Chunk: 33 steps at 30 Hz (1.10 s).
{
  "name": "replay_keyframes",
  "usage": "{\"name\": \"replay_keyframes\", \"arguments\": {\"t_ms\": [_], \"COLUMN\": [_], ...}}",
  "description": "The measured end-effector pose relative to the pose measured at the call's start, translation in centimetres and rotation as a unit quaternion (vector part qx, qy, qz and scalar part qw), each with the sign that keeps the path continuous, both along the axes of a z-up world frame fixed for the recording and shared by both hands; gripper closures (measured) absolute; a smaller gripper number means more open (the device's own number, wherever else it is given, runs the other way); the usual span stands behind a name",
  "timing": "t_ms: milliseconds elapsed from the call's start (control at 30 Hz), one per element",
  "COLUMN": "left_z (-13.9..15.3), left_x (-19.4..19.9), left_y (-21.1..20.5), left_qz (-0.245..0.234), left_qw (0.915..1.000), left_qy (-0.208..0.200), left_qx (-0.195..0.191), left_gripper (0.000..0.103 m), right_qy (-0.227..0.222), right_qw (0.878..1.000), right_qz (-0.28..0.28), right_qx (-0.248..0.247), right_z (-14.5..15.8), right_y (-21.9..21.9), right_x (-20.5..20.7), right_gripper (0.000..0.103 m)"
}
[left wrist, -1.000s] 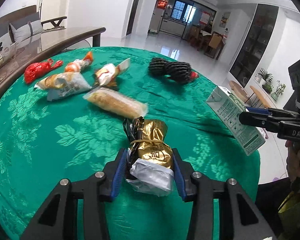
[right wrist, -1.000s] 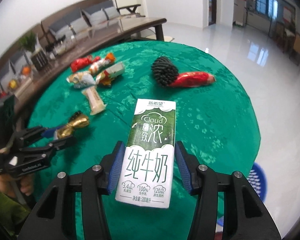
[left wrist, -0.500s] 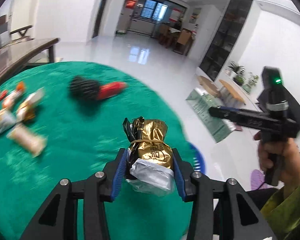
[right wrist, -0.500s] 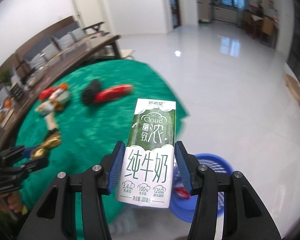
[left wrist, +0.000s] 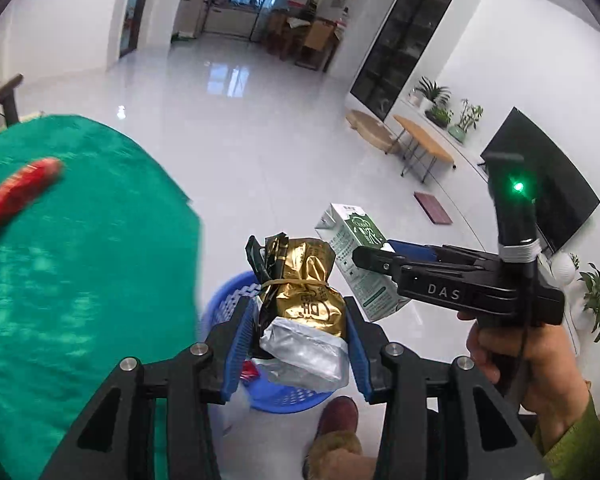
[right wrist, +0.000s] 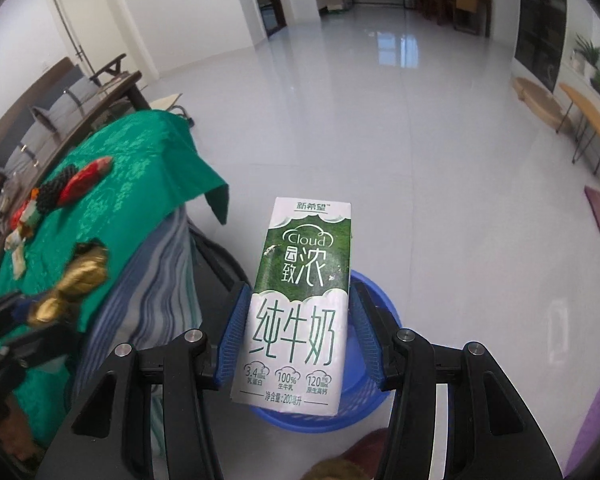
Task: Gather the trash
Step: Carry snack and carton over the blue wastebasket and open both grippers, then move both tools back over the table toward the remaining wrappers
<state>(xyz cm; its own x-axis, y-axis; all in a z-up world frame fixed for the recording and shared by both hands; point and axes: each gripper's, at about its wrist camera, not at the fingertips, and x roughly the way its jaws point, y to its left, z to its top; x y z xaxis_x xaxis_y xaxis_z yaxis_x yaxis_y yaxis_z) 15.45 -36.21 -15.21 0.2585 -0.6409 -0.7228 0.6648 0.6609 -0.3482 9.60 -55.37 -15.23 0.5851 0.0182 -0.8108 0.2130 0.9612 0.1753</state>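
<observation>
The left hand-held gripper [left wrist: 300, 336] is clamped on a gold foil wrapper [left wrist: 304, 300], with the blue basket [left wrist: 220, 304] on the floor just below and ahead of it. To its right, the right hand-held gripper [right wrist: 300, 340] grips an upright milk carton [right wrist: 300, 300] above the same basket [right wrist: 374, 292], whose contents seem mostly hidden.

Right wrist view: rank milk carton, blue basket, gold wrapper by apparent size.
1. milk carton, though it is nearest the lens
2. blue basket, mostly hidden behind the carton, so unsure
3. gold wrapper, farther off in the left gripper
</observation>
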Motion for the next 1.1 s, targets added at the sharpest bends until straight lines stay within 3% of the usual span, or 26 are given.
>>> {"name": "replay_keyframes", "arguments": {"t_ms": [467,533,567,633,667,767,900,1100], "left_z": [-4.2,-4.6,-4.8,-5.7,-5.8,-5.7,-3.9,-0.5], "left_x": [1.3,1.3,1.3,1.6,1.6,1.7,0.7,-1.6], "left_y": [-6.0,-6.6,-6.8,-7.2,-7.0,-6.6,-5.1,0.0], "left_qz": [-0.030,-0.035,-0.036,-0.025,-0.022,-0.017,-0.010,0.008], "left_qw": [0.9989,0.9988,0.9987,0.9985,0.9986,0.9990,0.9996,0.9988], "left_qy": [0.003,-0.007,-0.010,-0.010,-0.008,0.002,-0.008,-0.046], "left_qx": [0.035,0.034,0.034,0.046,0.048,0.041,0.025,0.017], "left_gripper": [0.057,0.054,0.043,0.033,0.033,0.033,0.033,0.033], "right_qy": [0.019,0.019,0.020,0.020,0.019,0.010,-0.011,-0.033], "right_qw": [0.998,0.997,0.997,0.996,0.996,0.995,0.995,0.997], "right_qz": [-0.041,-0.042,-0.043,-0.049,-0.052,-0.066,-0.081,-0.077], "right_qx": [0.046,0.056,0.059,0.068,0.073,0.079,0.066,0.002], "right_z": [-2.2,-2.4,-2.7,-2.9,-3.0,-2.5,-1.2,0.7], "right_y": [-5.1,-5.7,-5.7,-6.1,-6.3,-7.1,-7.4,-5.3], "right_x": [-1.4,-1.3,-1.0,-1.0,-0.9,-1.5,-2.0,-1.7], "right_gripper": [0.050,0.050,0.048,0.036,0.030,0.028,0.012,0.005]}}
